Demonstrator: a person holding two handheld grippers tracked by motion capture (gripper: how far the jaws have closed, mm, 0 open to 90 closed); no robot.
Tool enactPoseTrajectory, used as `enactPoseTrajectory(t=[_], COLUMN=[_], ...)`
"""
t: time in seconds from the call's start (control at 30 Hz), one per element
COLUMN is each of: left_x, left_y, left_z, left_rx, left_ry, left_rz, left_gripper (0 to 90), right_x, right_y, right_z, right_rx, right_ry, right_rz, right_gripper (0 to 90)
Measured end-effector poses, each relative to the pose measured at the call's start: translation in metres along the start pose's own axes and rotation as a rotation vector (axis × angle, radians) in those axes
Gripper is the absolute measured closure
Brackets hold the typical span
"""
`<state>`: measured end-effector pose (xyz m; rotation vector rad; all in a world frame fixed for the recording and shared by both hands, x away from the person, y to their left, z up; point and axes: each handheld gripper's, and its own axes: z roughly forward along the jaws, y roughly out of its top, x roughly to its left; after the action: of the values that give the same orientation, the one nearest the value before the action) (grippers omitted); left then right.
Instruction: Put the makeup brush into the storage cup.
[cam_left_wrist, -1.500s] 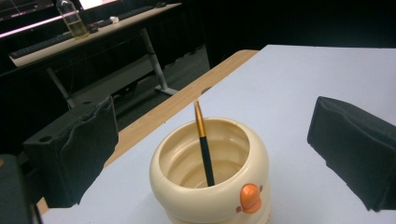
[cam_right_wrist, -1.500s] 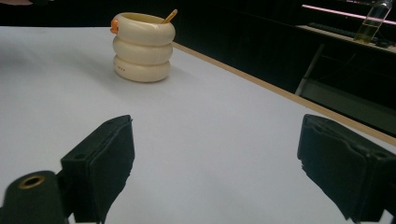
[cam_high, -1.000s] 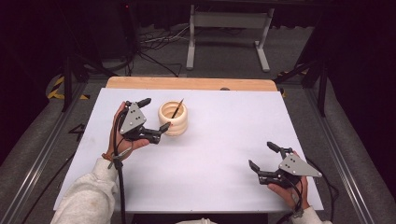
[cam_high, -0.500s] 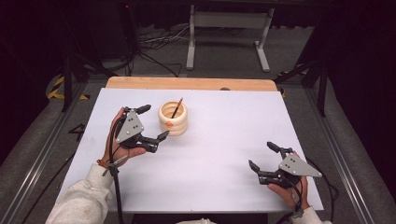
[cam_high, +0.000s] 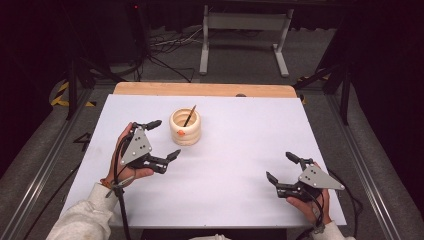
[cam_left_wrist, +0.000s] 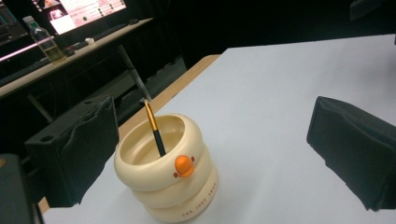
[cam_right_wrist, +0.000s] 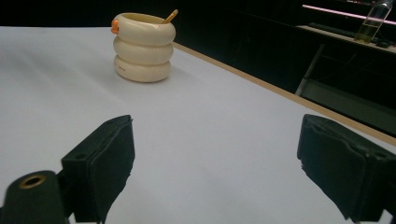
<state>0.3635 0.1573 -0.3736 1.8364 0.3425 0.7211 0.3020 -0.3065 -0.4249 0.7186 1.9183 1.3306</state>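
Looked basically done: brush stood in the duck pot, left gripper and right gripper both had jaws spread, empty.

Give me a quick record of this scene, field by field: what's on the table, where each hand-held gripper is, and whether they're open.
holder: cream ringed duck-face pot, upright on the white table
contents: one brush leaning inside the pot
left hand-held gripper: open, beside the pot, not touching it
right hand-held gripper: open, near the table's front right corner, holding nothing
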Motion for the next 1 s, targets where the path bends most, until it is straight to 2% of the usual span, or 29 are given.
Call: enactPoseTrajectory(t=[0.07, 0.67, 0.93, 1.0], left_x=[-0.002, -0.011, -0.014, -0.015], left_y=[-0.002, -0.017, -0.024, -0.028], left_z=[-0.001, -0.017, -0.027, -0.029], left_rx=[0.008, 0.034, 0.049, 0.046], left_ry=[-0.002, 0.001, 0.005, 0.004], left_rz=[0.01, 0.018, 0.011, -0.002], left_gripper=[3.0, 3.5, 3.6, 3.7], right_x=[0.0, 0.0, 0.0, 0.001], right_y=[0.0, 0.0, 0.0, 0.0], right_z=[0.0, 0.0, 0.0, 0.0], right_rx=[-0.001, 0.004, 0.003, 0.003], right_ry=[0.001, 0.002, 0.005, 0.004], right_rz=[0.0, -0.003, 0.0, -0.001], right_gripper=[11.8, 11.9, 11.9, 12.0])
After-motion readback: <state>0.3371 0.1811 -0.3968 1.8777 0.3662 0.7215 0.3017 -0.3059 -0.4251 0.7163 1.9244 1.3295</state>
